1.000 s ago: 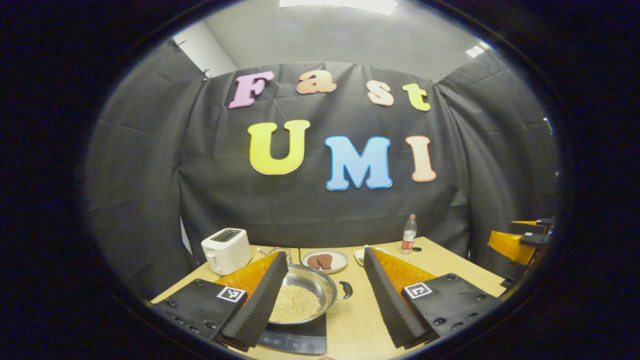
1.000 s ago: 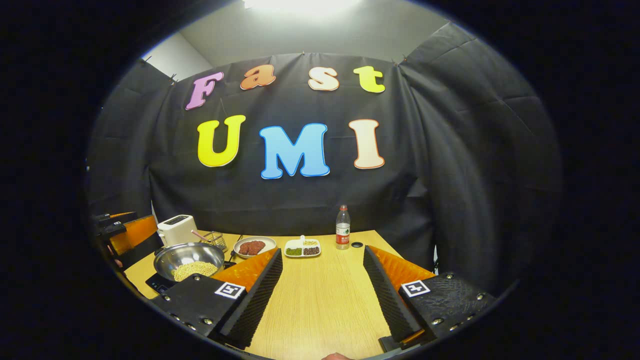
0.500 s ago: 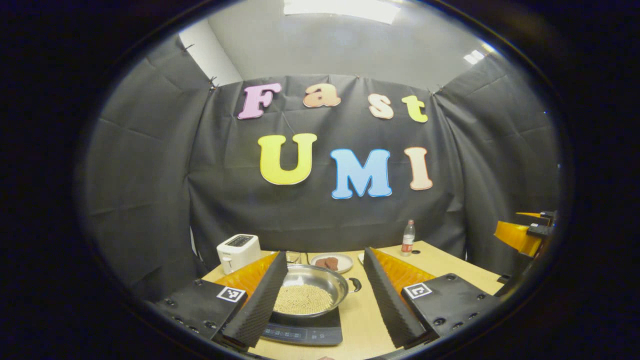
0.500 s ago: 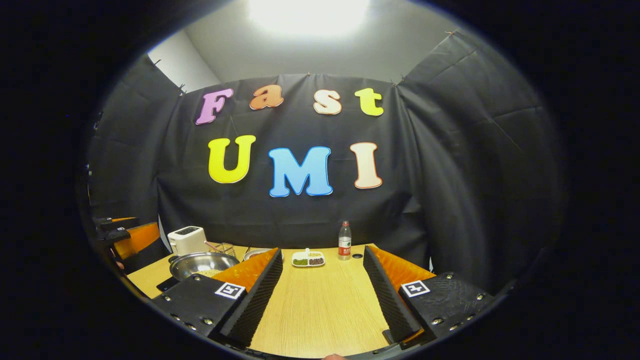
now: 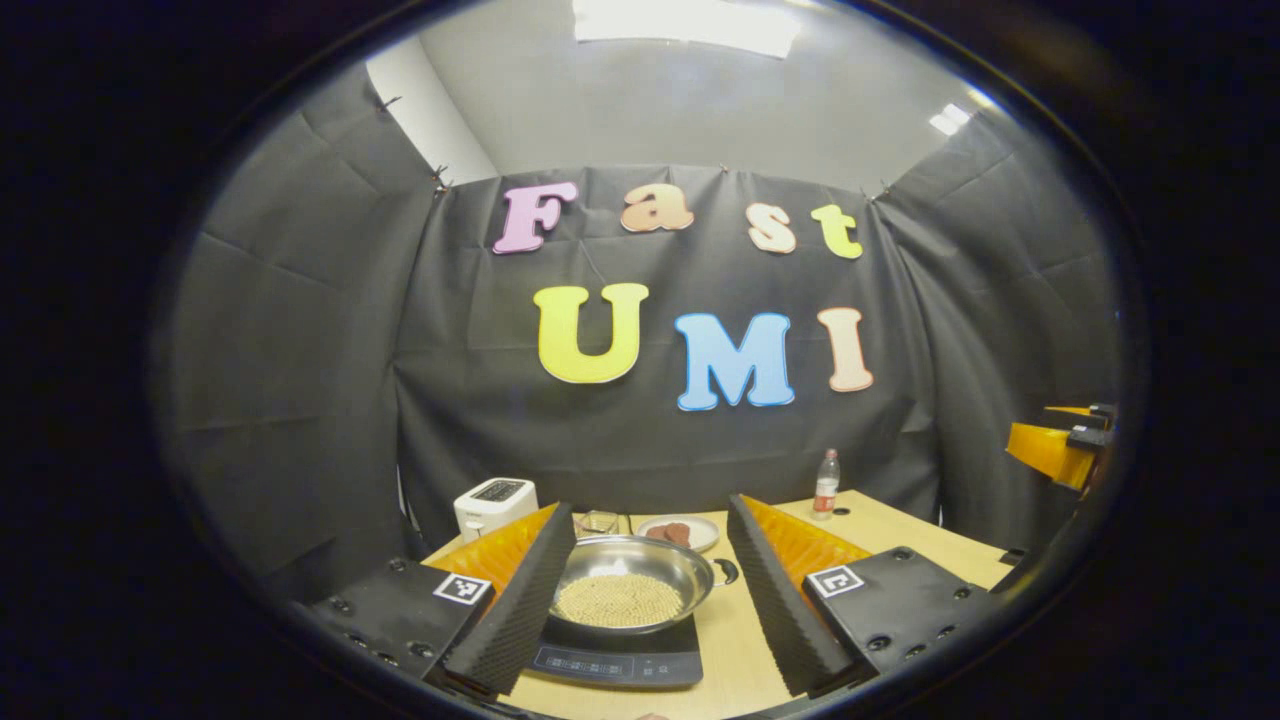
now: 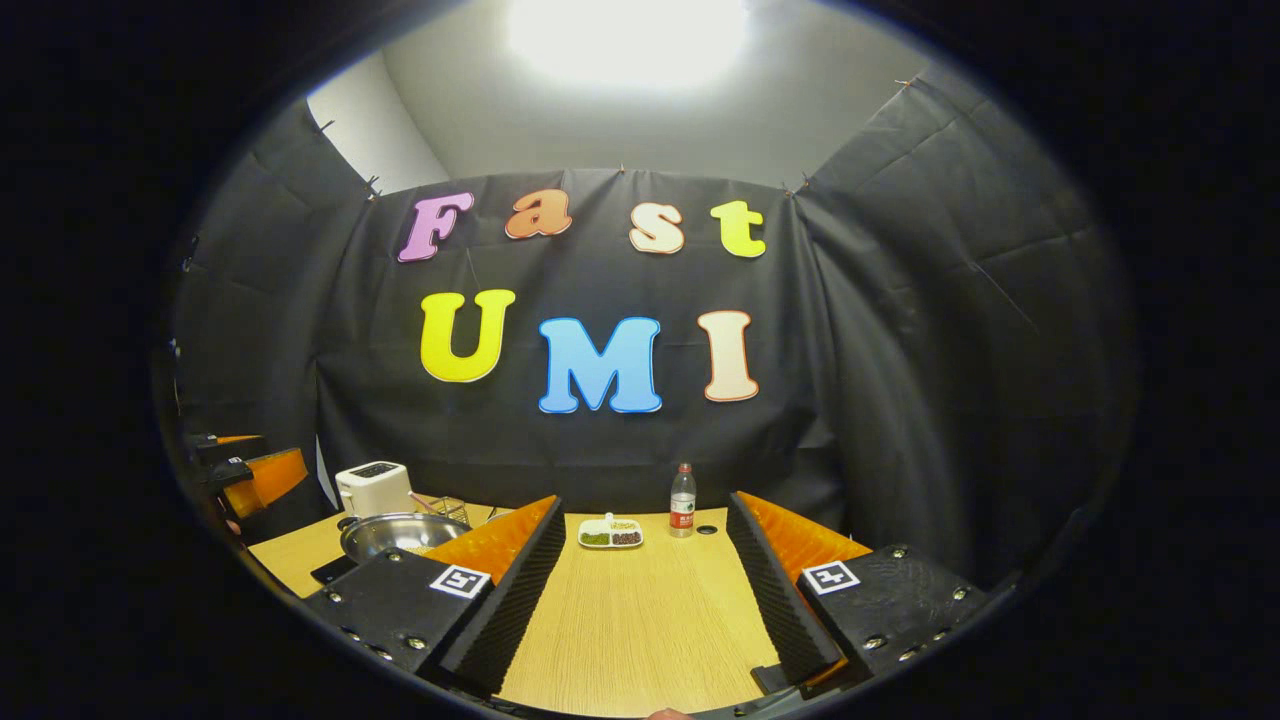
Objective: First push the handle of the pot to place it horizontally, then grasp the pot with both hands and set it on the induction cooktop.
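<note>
A steel pot (image 5: 640,575) full of pale beans rests on the black induction cooktop (image 5: 618,660), one dark loop handle (image 5: 727,571) pointing right. My left gripper (image 5: 650,610) stands open in front of the pot, fingers apart on either side and clear of it. In the right gripper view the pot (image 6: 395,533) sits at the far left on the cooktop (image 6: 330,570). My right gripper (image 6: 645,610) is open over bare tabletop, well right of the pot. Each view catches the other gripper at its edge (image 5: 1060,450) (image 6: 250,470).
A white toaster (image 5: 495,505) stands behind the pot, with a small wire basket (image 5: 597,522) and a plate of brown food (image 5: 678,532) beside it. A divided dish (image 6: 610,533) and a bottle (image 6: 682,500) sit at the table's back. Black cloth walls close the booth.
Both grippers have drawn back and tilted upward from the table, so the pot and dishes look smaller and farther. The pot stays on the cooktop. Both grippers remain open.
</note>
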`<control>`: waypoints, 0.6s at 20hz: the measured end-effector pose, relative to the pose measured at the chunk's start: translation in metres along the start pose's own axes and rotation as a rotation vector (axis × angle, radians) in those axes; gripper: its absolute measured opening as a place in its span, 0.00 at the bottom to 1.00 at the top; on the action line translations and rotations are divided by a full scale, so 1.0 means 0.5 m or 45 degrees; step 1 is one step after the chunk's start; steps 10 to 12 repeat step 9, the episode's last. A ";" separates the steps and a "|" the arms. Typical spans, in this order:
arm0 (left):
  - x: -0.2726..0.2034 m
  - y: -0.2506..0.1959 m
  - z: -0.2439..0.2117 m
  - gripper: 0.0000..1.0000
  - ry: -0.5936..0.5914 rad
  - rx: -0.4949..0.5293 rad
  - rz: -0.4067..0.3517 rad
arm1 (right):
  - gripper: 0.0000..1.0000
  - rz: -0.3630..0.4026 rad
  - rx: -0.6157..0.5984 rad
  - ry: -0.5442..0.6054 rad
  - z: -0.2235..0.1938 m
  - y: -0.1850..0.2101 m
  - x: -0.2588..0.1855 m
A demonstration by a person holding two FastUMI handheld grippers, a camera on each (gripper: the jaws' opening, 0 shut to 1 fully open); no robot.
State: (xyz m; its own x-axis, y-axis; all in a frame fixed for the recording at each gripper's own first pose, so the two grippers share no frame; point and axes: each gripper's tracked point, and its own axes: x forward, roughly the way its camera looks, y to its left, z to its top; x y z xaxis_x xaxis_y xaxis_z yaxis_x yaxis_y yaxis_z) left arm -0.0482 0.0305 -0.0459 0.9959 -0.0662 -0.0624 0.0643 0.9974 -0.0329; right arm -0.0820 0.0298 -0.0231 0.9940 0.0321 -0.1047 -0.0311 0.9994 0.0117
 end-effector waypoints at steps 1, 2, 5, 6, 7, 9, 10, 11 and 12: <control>0.002 0.002 -0.001 0.93 -0.006 -0.001 0.007 | 0.98 -0.001 0.000 -0.009 0.003 0.001 -0.005; 0.002 0.009 0.002 0.93 -0.012 0.001 0.015 | 0.98 -0.008 -0.005 -0.019 0.005 0.001 -0.009; -0.001 0.012 0.006 0.93 -0.025 0.008 0.011 | 0.98 -0.015 -0.025 -0.036 0.012 0.005 -0.018; -0.001 0.013 0.010 0.93 -0.036 0.010 0.010 | 0.98 -0.014 -0.024 -0.040 0.013 0.008 -0.020; 0.000 0.014 0.014 0.93 -0.042 0.011 0.006 | 0.98 -0.014 -0.022 -0.042 0.016 0.009 -0.023; 0.002 0.014 0.012 0.93 -0.039 0.009 0.008 | 0.98 -0.019 -0.016 -0.043 0.015 0.007 -0.026; 0.002 0.014 0.012 0.93 -0.039 0.009 0.008 | 0.98 -0.019 -0.016 -0.043 0.015 0.007 -0.026; 0.002 0.014 0.012 0.93 -0.039 0.009 0.008 | 0.98 -0.019 -0.016 -0.043 0.015 0.007 -0.026; 0.002 0.014 0.012 0.93 -0.039 0.009 0.008 | 0.98 -0.019 -0.016 -0.043 0.015 0.007 -0.026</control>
